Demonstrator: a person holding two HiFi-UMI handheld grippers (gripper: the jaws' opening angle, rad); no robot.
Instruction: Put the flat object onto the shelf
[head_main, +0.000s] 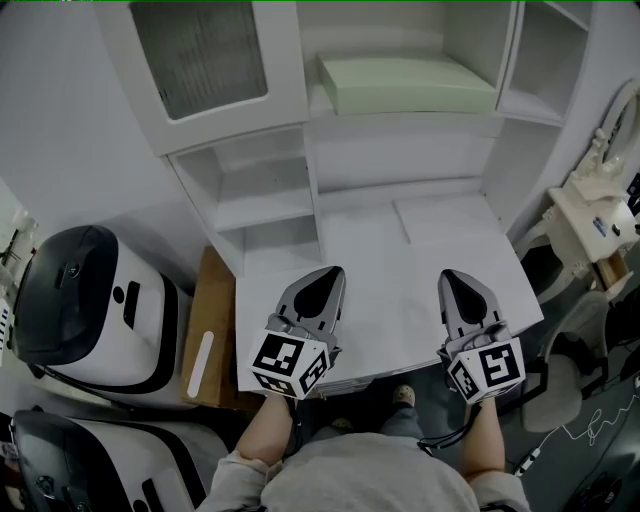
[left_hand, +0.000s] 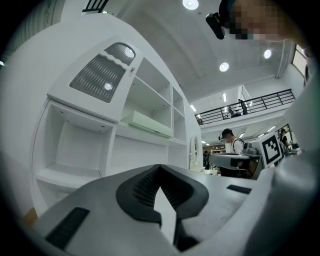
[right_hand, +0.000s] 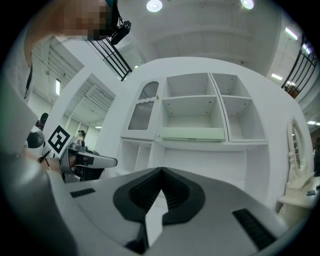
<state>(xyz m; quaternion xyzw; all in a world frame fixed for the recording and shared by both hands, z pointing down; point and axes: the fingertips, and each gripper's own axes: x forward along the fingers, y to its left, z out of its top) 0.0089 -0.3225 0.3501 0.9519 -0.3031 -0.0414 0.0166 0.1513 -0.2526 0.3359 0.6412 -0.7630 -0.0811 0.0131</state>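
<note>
Flat object (head_main: 405, 82) on the shelf (head_main: 400, 120); left gripper (head_main: 331, 273), right gripper (head_main: 451, 276) closed, empty.

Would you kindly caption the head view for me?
Left tongs and right tongs, shut and empty, over the desk; green flat object shelved.

**Desk top** (head_main: 400, 250): a bare white surface lies ahead of the left gripper (head_main: 325, 275) and the right gripper (head_main: 455, 277), giving open passage to the back panel.

**Middle shelf** (head_main: 400, 120): a pale green slab (head_main: 405, 82) takes up most of its width. Room shows above the slab, under the next board. Uprights on both sides narrow the entry.

**Upper left bay:** closed off by a door with ribbed glass (head_main: 200, 60). Open cubbies (head_main: 262, 190) sit below it.

**Right bay** (head_main: 545, 50): open-fronted.

**Left flank:** a cardboard box (head_main: 210, 340) stands against the desk's side, with a white-and-black machine (head_main: 90, 310) beyond it.

**Right flank:** a white dressing table (head_main: 600, 215) stands near the desk's corner.
</note>
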